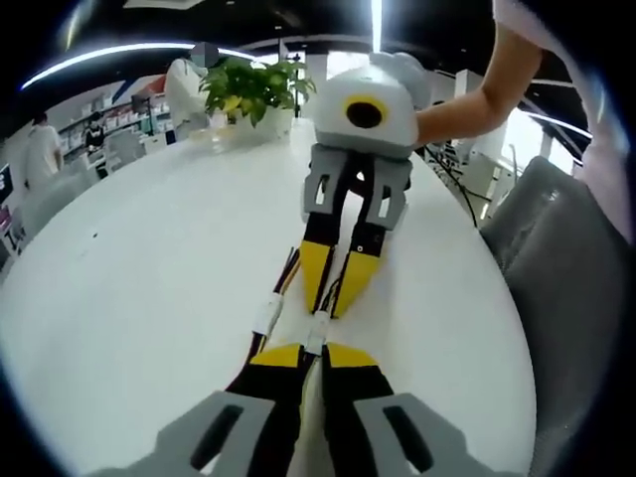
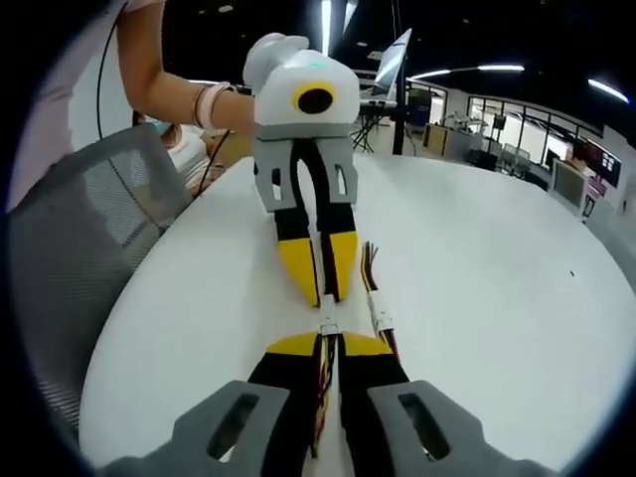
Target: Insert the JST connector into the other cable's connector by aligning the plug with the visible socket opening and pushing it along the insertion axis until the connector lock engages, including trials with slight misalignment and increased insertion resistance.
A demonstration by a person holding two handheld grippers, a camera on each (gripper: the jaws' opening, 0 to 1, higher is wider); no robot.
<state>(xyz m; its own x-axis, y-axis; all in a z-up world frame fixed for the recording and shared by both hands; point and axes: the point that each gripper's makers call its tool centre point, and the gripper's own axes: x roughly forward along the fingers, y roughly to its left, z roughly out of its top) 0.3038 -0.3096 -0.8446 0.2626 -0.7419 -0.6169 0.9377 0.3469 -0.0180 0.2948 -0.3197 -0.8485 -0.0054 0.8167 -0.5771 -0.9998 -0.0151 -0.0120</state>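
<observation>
On the white table my two grippers face each other tip to tip. In the left gripper view my left gripper is shut on a wire bundle. A small white JST connector sticks out just past its yellow tips. My right gripper comes in from above, shut on the other cable, with its tips right at that connector. In the right gripper view my right gripper is shut on coloured wires. The white connector lies between it and the left gripper. Whether plug and socket are joined is hidden.
A second white connector with coloured wires lies loose on the table beside the tips; the right gripper view shows this connector too. A potted plant stands at the table's far edge. A grey mesh chair stands alongside. A person's arm holds the left gripper.
</observation>
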